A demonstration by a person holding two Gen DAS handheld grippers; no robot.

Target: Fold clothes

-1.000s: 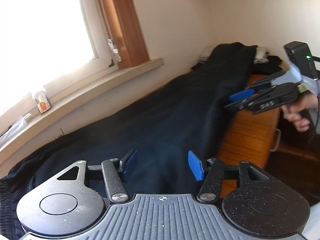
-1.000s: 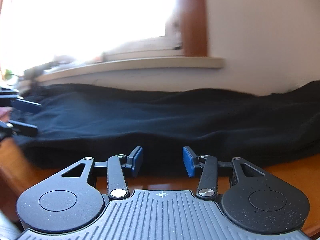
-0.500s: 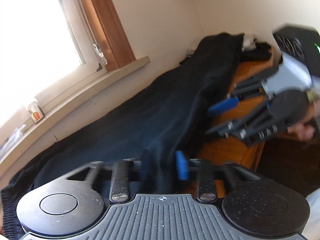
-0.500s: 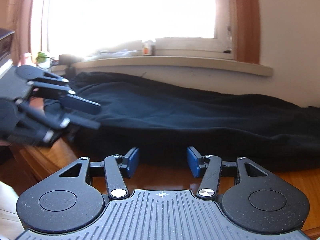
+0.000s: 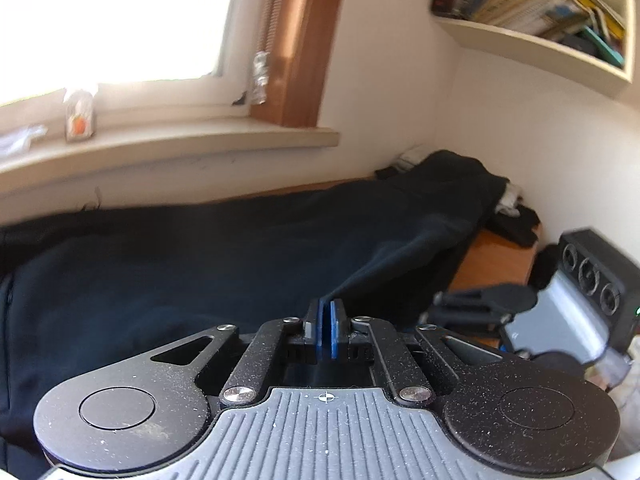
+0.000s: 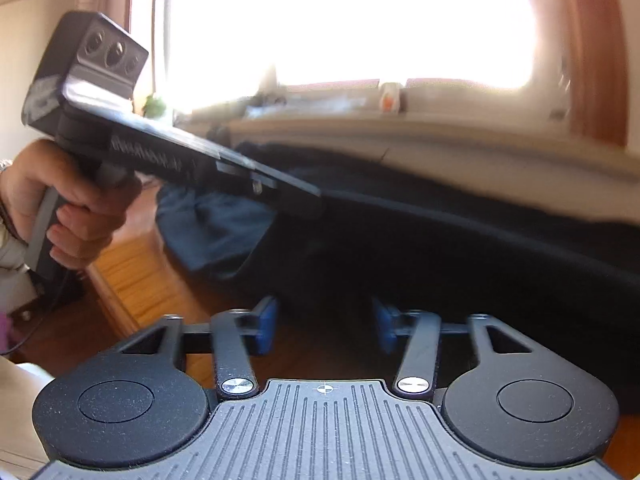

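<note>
A long dark navy garment [image 5: 224,264] lies across the wooden desk [image 5: 496,260] under the window. My left gripper [image 5: 329,316] has its blue pads pinched on a raised fold of it, and the cloth runs in a taut ridge away from the tips; its jaws are opening slightly. In the right wrist view the left gripper [image 6: 312,198] comes in from the upper left, held by a hand [image 6: 72,208], with lighter blue cloth [image 6: 216,232] hanging under it. My right gripper [image 6: 325,324] is closing, its pads still apart at the garment's [image 6: 460,248] near edge, not pressing it.
A window sill [image 5: 172,148] with a small bottle [image 5: 80,114] runs behind the desk. A wall shelf of books [image 5: 552,4] hangs at the upper right. More dark and white clothes [image 5: 516,216] are piled in the far corner. The desk's front edge [image 6: 116,300] drops off at the left.
The left gripper shut on the garment, rolled level and pulled a fold up. The right wrist view swung left, so the left gripper looms larger in it. The right pads look equally apart.
</note>
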